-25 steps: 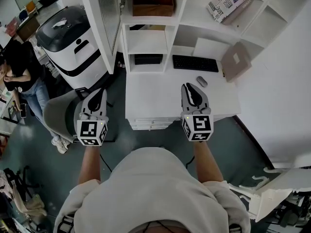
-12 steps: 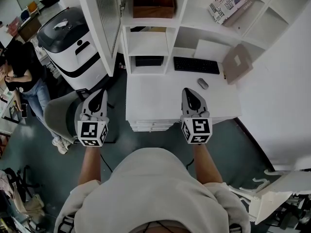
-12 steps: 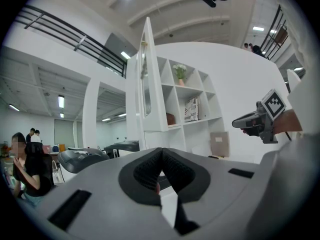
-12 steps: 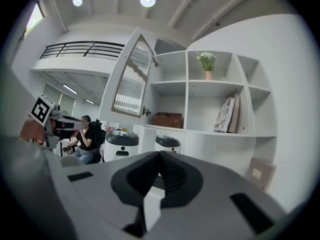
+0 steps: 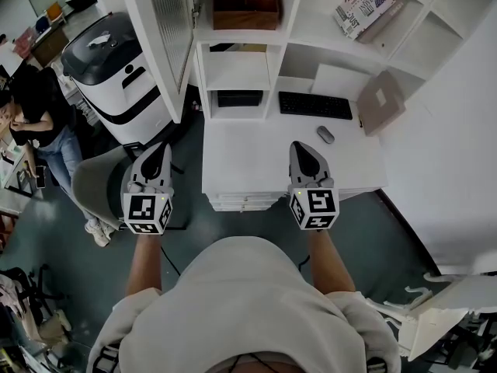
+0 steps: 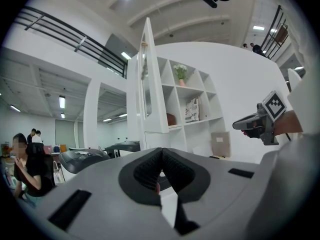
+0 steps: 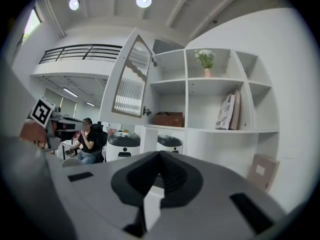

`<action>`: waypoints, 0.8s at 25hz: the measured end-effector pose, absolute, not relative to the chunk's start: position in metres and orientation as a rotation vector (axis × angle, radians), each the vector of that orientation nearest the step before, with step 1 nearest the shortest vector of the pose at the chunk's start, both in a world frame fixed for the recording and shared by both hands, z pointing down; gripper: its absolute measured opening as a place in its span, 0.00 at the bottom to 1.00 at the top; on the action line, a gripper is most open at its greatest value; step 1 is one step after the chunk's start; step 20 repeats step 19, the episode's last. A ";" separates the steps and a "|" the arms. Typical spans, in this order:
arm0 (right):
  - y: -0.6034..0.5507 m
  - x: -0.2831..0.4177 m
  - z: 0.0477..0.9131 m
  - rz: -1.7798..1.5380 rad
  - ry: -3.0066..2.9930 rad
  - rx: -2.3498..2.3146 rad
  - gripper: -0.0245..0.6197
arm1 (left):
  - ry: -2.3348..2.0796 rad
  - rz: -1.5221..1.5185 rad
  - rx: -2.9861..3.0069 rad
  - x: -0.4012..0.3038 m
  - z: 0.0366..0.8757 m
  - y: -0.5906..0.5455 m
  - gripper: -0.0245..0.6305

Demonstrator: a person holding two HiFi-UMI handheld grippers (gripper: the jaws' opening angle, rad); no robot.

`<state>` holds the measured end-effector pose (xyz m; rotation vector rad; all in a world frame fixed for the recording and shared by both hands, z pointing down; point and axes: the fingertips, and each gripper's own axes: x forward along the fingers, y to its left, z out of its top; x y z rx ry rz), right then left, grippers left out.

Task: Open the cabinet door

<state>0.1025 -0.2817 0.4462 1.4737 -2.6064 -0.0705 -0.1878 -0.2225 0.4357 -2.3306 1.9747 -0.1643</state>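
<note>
Already open, by judgement: the cabinet door [image 5: 167, 29] stood swung well out from the white shelf unit [image 5: 311, 49], its ribbed panel facing sideways.
Left claw: the left claw [image 5: 158, 149] was pressed together and empty, and pointed level toward the shelf unit.
Right claw: the right claw [image 5: 304, 148] was likewise pressed together and empty. It was held over the near edge of the bench [image 5: 256, 162].
Door from left claw: straight ahead and above. The left gripper view showed it almost edge-on, as a narrow upright strip.
Door from right claw: ahead, above and off to the claw's left. Its ribbed face was in plain view there.
Long axis: the door was upright, with its free edge toward the person and its hinged edge at the shelf unit.
Nearer hand: the left. The right claw had the bench and the open shelves in front of it, not the door.
Door fitting: a small dark fitting [image 7: 146, 112] showed at the door's lower edge. Whether it was a handle cannot be told.
Contact: none. Both claws were well apart from the door.
Next move, by judgement: any further swing would fall to the left claw. It would have to rise and spread before it could take the free edge.
</note>
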 end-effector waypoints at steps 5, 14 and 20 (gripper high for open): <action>-0.279 0.103 0.446 -0.073 -2.608 1.461 0.04 | 1.972 -0.161 -2.333 -0.185 0.434 -0.222 0.04; -0.276 0.103 0.445 -0.072 -2.615 1.451 0.04 | 1.965 -0.163 -2.339 -0.182 0.433 -0.220 0.04; -0.275 0.102 0.446 -0.077 -2.614 1.446 0.04 | 1.964 -0.162 -2.339 -0.182 0.433 -0.219 0.04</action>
